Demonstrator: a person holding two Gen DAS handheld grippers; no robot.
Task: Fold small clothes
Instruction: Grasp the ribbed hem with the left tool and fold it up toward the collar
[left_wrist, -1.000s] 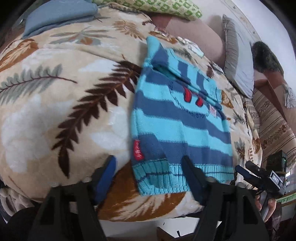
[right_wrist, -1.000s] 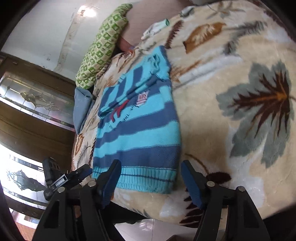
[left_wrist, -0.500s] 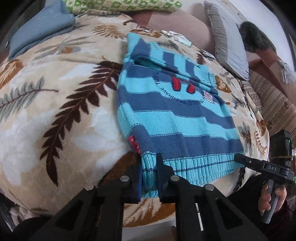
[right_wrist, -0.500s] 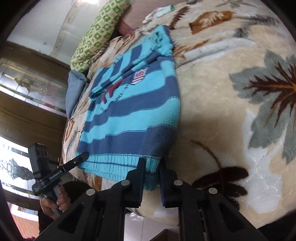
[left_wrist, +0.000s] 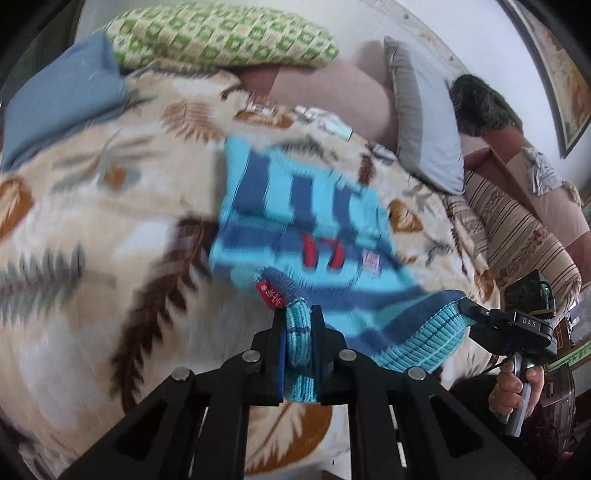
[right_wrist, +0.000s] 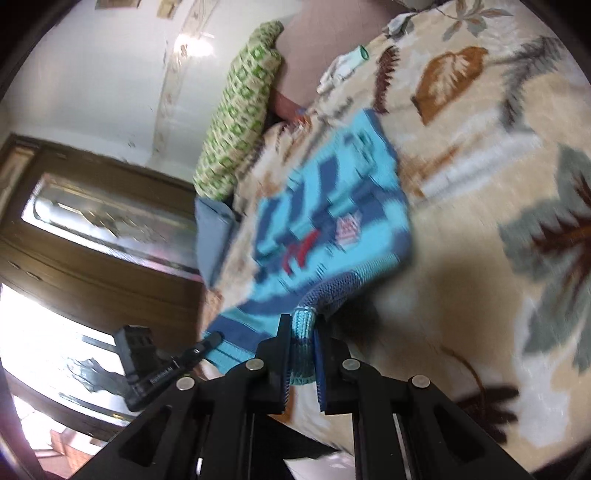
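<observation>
A small knitted sweater (left_wrist: 306, 206) with turquoise and dark blue stripes lies on a leaf-patterned blanket (left_wrist: 92, 229). My left gripper (left_wrist: 298, 332) is shut on the ribbed hem at the sweater's left corner, by a red label (left_wrist: 266, 293), and holds it above the bed. My right gripper (right_wrist: 301, 341) is shut on the hem at the other corner of the sweater (right_wrist: 332, 218). The hem hangs lifted between both grippers; the upper part rests on the blanket (right_wrist: 498, 147). The right gripper also shows in the left wrist view (left_wrist: 463, 306).
A green patterned pillow (left_wrist: 221, 37), a blue cushion (left_wrist: 59, 99), a grey pillow (left_wrist: 424, 122) and a striped cushion (left_wrist: 517, 229) lie along the bed's far side. Small white cloth items (right_wrist: 343, 66) lie past the sweater. A wooden door (right_wrist: 92, 229) stands beyond the bed.
Both grippers closed on the sweater's hem corners a moment ago. They have since lifted the hem off the blanket and carried it toward the collar.
</observation>
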